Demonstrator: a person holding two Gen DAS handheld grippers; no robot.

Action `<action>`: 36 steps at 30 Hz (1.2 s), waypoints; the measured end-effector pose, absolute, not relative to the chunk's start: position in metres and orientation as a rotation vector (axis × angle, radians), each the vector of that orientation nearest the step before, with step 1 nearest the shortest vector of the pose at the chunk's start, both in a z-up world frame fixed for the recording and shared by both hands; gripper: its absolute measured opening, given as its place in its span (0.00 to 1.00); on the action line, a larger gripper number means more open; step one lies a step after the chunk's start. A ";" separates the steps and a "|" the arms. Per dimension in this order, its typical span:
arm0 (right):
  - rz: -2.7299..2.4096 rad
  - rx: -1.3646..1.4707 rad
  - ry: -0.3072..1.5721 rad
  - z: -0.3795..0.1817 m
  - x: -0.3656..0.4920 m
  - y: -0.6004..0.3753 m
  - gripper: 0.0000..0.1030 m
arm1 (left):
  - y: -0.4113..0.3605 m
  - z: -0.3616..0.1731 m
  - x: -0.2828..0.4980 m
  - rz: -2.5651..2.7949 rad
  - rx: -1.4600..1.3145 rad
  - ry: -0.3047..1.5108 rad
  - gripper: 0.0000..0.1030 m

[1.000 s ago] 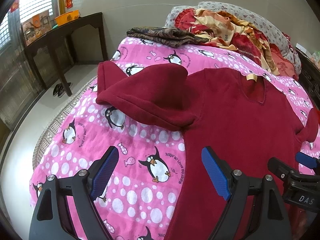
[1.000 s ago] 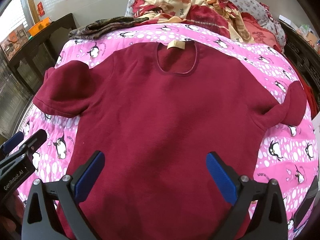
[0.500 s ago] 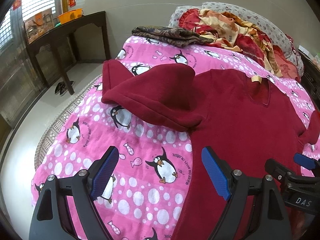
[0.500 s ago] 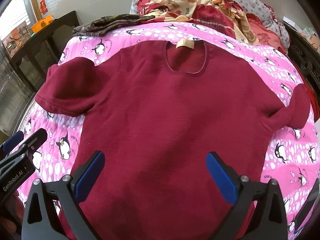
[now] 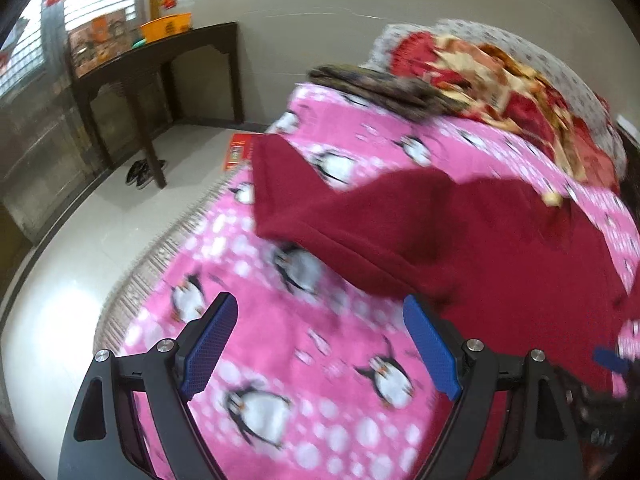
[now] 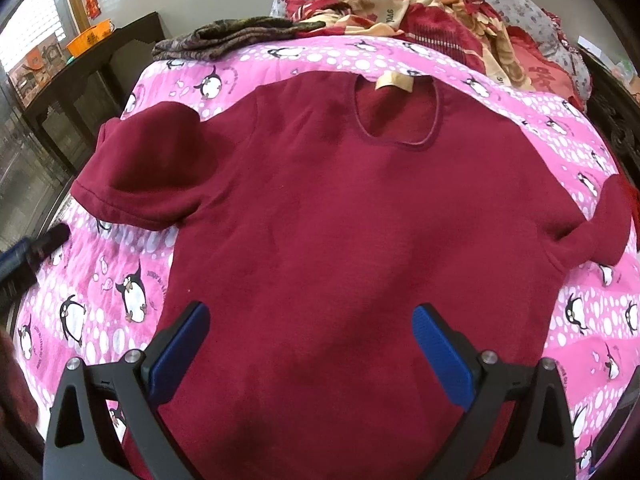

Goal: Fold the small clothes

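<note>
The bed's pink penguin quilt (image 6: 132, 264) fills most of what I see from both of my grippers. Spread flat on it, front up, lies the dark red shirt (image 6: 340, 240), its round neckline (image 6: 396, 120) toward the pillows and a pale label (image 6: 394, 80) showing just inside the collar. Its hem end is nearest to me. The sleeve on my left (image 6: 140, 172) is bunched and partly doubled over itself near the quilt's edge; the sleeve on my right (image 6: 604, 224) curls up beside the far edge of the bed.

Beyond the collar a heap of red and cream bedding (image 6: 420, 12) is piled at the head of the bed, with a folded brown patterned cloth (image 6: 236, 36) just beside it on the quilt. Off to the left a dark wooden table (image 5: 160, 60) stands against the wall, with an orange tray (image 5: 166, 24) on top and a pair of shoes (image 5: 142, 172) on the floor by its leg.

My right gripper (image 6: 312, 352) hangs over the lower part of the shirt, its blue pads spread wide with nothing between them. My left gripper (image 5: 320, 348) is over bare quilt just beside the shirt's left side, equally spread and empty. That view is smeared, so I cannot say how close it is to the fabric.
</note>
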State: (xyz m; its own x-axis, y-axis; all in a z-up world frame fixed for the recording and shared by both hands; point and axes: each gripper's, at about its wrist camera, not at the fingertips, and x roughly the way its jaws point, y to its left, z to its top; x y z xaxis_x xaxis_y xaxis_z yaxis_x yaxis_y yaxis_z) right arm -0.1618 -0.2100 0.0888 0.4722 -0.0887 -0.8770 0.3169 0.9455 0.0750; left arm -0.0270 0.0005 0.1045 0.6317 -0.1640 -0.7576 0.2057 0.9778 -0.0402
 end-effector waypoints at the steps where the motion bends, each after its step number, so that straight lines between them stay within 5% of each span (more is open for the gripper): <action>1: -0.246 0.242 1.055 0.089 -0.161 -0.209 1.00 | 0.007 0.107 -0.017 -0.194 0.038 0.858 0.66; 14: -0.183 0.243 1.098 0.076 -0.141 -0.204 1.00 | 0.037 0.068 0.138 -0.064 -0.090 0.983 0.65; 17: -0.183 0.274 1.090 0.074 -0.138 -0.209 1.00 | 0.032 0.052 0.153 -0.080 -0.108 1.012 0.49; 19: -0.177 0.298 1.088 0.072 -0.135 -0.212 1.00 | 0.029 0.042 0.161 -0.104 -0.129 1.031 0.19; 23: -0.181 0.315 1.084 0.070 -0.132 -0.218 1.00 | 0.031 0.037 0.164 -0.139 -0.175 1.025 0.02; 36: -0.225 0.367 1.032 0.087 -0.150 -0.246 1.00 | 0.021 0.179 0.107 -0.341 -0.141 0.763 0.00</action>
